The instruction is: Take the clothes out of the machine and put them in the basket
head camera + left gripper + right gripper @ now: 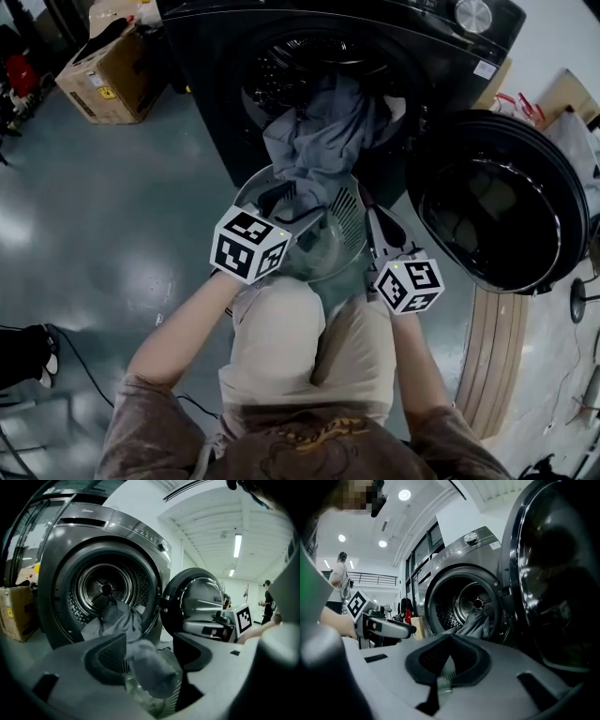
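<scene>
A grey garment hangs from the washing machine's drum down into the round see-through basket in front of it. My left gripper is over the basket, its jaws apart. The garment's lower end lies loosely between them, above the basket. My right gripper is at the basket's right side. In the right gripper view its jaws are closed on a ribbed strip of the basket's rim. More grey cloth sits in the drum's mouth.
The machine's round door stands swung open at the right, close to my right arm. A cardboard box stands on the floor to the left of the machine. Wooden boards lie at the right. A person stands far off.
</scene>
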{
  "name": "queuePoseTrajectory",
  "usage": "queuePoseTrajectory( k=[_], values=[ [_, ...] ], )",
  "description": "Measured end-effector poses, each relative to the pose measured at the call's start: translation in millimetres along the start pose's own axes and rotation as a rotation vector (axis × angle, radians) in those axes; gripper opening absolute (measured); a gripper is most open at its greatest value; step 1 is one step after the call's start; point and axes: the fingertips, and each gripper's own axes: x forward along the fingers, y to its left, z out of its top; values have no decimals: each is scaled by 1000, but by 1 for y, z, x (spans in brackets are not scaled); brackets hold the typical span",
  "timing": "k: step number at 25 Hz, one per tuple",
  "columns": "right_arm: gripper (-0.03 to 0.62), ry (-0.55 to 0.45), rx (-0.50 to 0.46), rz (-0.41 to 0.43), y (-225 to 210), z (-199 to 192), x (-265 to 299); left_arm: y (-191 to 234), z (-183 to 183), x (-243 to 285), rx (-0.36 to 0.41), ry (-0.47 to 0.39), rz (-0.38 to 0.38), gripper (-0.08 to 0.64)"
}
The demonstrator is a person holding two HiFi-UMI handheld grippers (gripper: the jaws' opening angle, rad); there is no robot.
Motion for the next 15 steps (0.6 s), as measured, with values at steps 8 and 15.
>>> queuePoseTrajectory(
  k=[8,15],
  values=[
    [-3,5,0,-13,-2,-1,0,29,12,32,18,-28,27,327],
    [-3,-8,8,-47,-9,6,-9,58,24,102,46,-55,63,351]
  ],
)
